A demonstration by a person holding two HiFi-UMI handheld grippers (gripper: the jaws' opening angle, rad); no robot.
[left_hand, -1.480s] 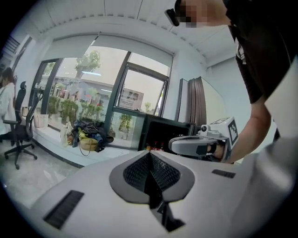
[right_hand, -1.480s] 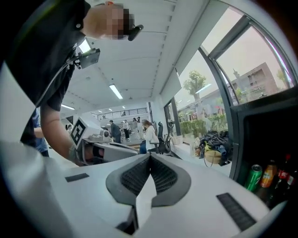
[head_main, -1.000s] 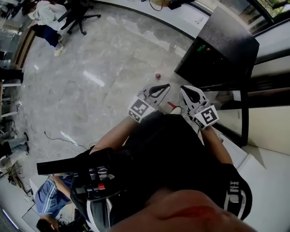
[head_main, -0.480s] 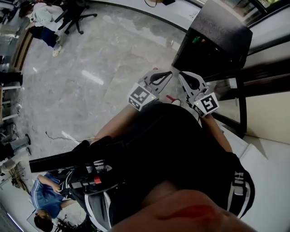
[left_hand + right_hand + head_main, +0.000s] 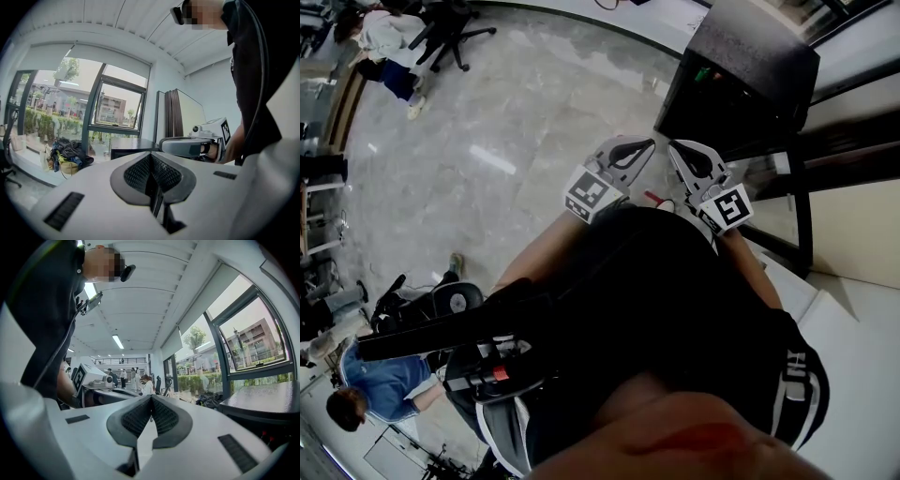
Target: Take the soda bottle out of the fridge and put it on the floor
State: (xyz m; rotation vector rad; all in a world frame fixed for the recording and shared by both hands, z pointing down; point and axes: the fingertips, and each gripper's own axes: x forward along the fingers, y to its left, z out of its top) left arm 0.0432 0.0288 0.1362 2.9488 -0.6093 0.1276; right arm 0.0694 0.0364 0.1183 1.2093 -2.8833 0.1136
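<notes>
Desk: Since neither tong has anything in it, why hold them up like that?

Me: I read it as a ready pose. My left gripper (image 5: pixel 650 143) and right gripper (image 5: pixel 674 148) sit side by side out in front of me. Each has its jaws pressed together on nothing, and both noses are level, aimed at the black fridge (image 5: pixel 741 84) at the far right.

Desk: And the soda bottle?

Me: I can't place it for sure. A small red thing (image 5: pixel 653 198) lies on the floor (image 5: pixel 516 122) between the two grippers, near the fridge's foot. It may be the bottle, but it's too small to tell.

Desk: Arms?

Me: Elbows bent, forearms drawn in close, marker cubes facing up toward me.
</notes>
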